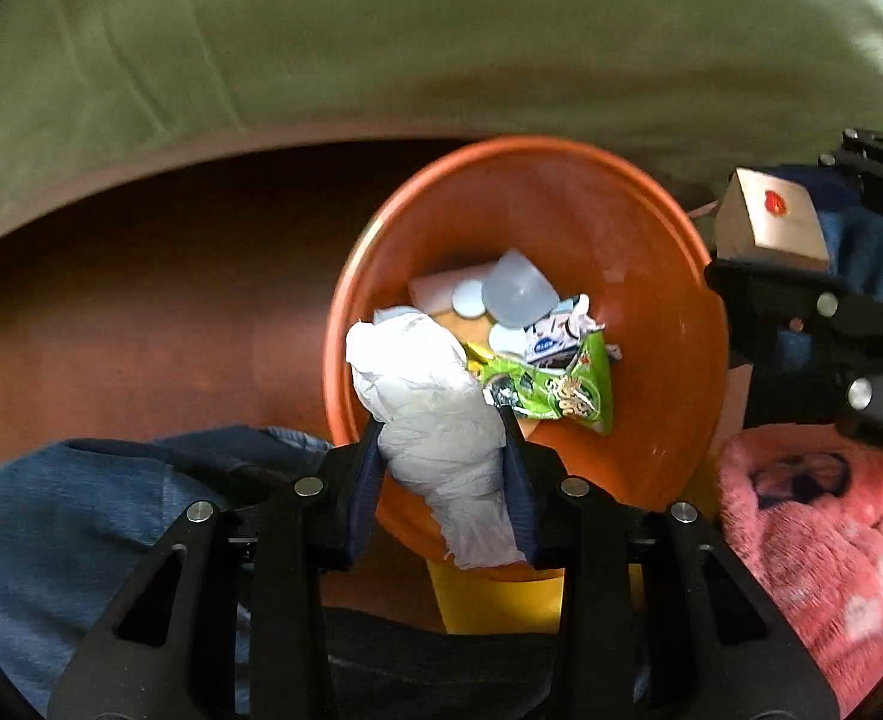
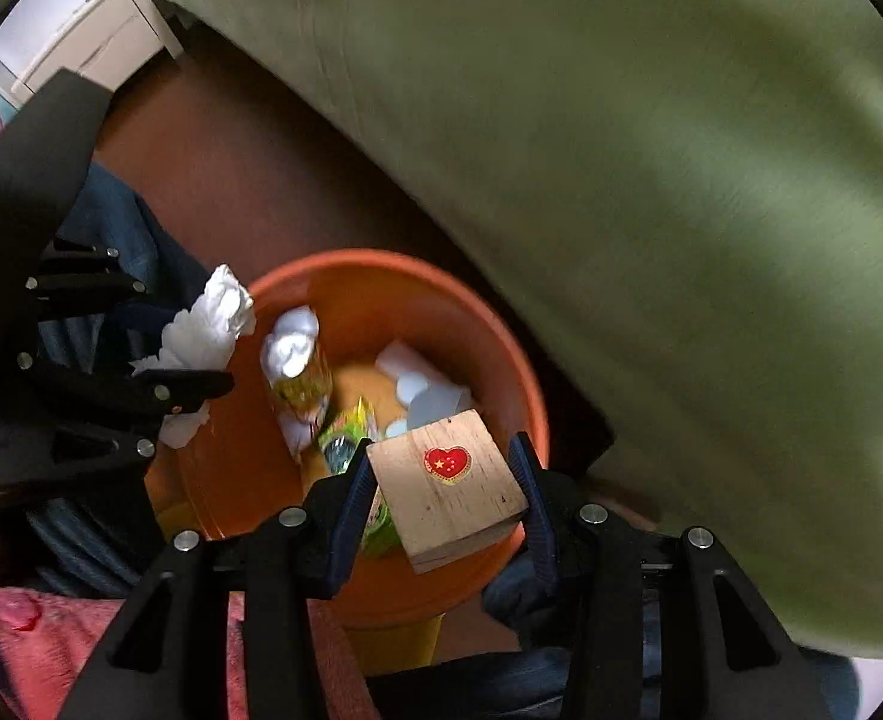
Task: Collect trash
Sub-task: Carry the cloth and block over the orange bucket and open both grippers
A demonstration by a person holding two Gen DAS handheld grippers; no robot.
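An orange bin [image 1: 639, 240] stands on the brown floor; it also shows in the right wrist view [image 2: 381, 294]. It holds a green snack wrapper [image 1: 561, 393], pale plastic lids [image 1: 519, 294] and a small carton. My left gripper [image 1: 441, 414] is shut on a crumpled white tissue [image 1: 435, 396] above the bin's near rim; the tissue also shows in the right wrist view [image 2: 207, 330]. My right gripper [image 2: 444, 450] is shut on a wooden block [image 2: 447, 492] with a red heart sticker, over the bin's near edge; the block also shows in the left wrist view [image 1: 768, 222].
A green bedspread [image 1: 441, 42] hangs behind the bin. A pink fleece [image 1: 819, 528] and blue denim [image 1: 81, 516] lie close below the grippers. A yellow object [image 1: 495, 600] sits under the bin's front. White furniture [image 2: 93, 30] stands far left.
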